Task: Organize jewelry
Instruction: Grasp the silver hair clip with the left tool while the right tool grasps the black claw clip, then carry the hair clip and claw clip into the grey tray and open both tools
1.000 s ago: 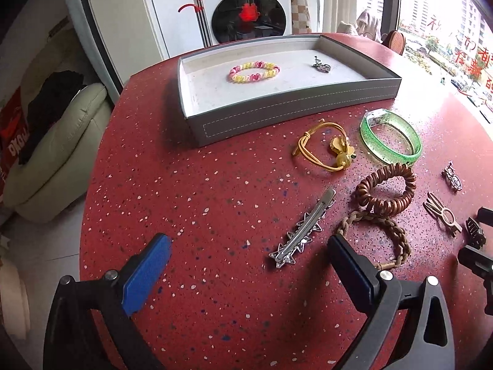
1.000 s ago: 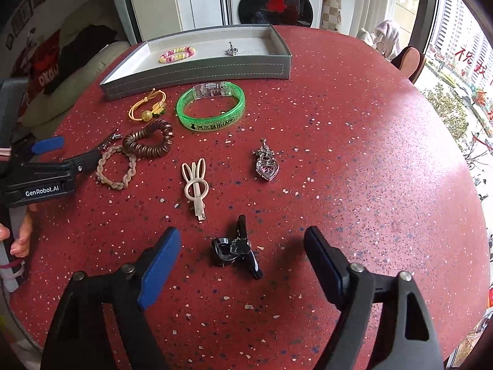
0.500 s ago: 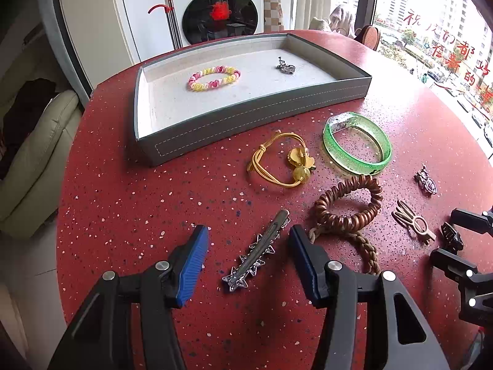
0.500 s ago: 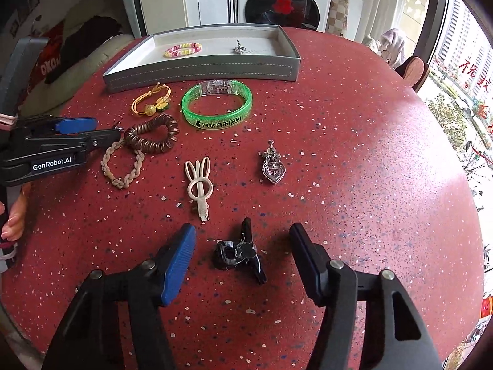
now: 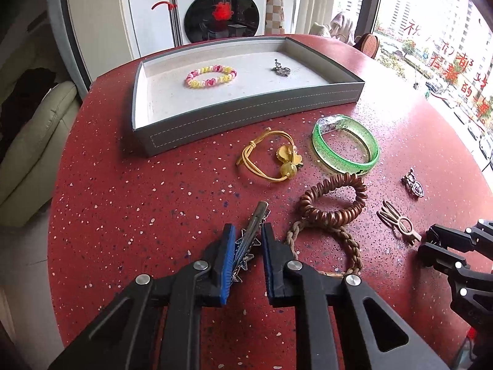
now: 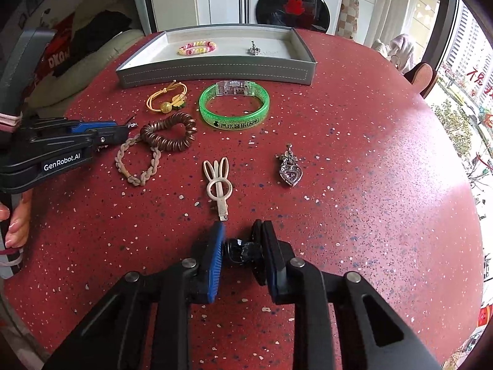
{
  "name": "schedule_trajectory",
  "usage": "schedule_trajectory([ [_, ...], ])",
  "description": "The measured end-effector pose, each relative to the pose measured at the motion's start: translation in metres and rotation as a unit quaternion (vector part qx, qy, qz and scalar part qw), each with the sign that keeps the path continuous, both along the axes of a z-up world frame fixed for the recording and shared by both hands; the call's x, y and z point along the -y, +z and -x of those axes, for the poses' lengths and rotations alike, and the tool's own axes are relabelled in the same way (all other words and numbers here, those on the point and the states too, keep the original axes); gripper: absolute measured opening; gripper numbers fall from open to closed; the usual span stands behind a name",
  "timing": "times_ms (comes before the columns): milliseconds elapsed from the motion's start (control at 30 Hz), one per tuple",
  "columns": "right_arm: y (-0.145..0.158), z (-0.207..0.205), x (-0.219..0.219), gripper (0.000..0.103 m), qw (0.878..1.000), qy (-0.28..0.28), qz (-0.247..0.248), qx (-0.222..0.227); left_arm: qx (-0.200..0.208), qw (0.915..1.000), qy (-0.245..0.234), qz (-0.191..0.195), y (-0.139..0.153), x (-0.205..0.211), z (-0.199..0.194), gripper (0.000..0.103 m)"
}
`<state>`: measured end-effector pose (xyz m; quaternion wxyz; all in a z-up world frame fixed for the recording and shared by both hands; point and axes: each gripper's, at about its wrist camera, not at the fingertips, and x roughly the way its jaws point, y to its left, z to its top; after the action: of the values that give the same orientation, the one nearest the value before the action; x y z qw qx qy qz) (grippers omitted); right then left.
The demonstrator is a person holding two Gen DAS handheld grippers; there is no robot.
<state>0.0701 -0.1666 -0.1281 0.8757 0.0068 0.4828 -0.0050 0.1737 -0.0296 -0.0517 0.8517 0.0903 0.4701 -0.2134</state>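
Two jaws just closed: left on spiky silver clip [image 5: 251, 237] (star-studded), right on black clip [image 6: 242, 251]

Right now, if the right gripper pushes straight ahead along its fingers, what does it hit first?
Probably the cream bunny-ear hair clip, just past the black hair claw that the right gripper pinches; depth is uncertain.

Glossy speckled red table [image 5: 123, 203]; matt grey tray [image 5: 246, 117] (stitched edge).

Your red speckled table [image 6: 354, 160] carries a grey tray [image 6: 215, 72] at the far side. Nearer you lie a green bangle [image 6: 234, 108], hair ties, clips and a heart pendant [image 6: 289, 169].
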Motion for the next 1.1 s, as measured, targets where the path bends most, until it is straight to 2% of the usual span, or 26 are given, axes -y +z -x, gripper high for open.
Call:
schedule_trajectory([
  [300,0.006,0.001,0.010,0.025,1.000,-0.007,-0.026,0.007,-0.009,0.9985,0.038,0.038,0.002,-0.019,-0.001,0.035],
  [600,0.026,-0.012,0.021,0.025,0.998,-0.011,-0.062,0.019,0.002,0.9968,0.049,0.063,0.021,-0.027,-0.006,0.035],
  [867,0.050,-0.040,0.019,0.025,0.997,0.008,-0.067,0.036,0.022,0.9948,0.055,0.083,0.048,-0.027,-0.023,0.035],
  [1100,0.074,-0.081,0.019,0.025,0.996,0.021,-0.073,0.055,0.045,0.9938,0.058,0.084,0.068,-0.020,-0.050,0.035],
])
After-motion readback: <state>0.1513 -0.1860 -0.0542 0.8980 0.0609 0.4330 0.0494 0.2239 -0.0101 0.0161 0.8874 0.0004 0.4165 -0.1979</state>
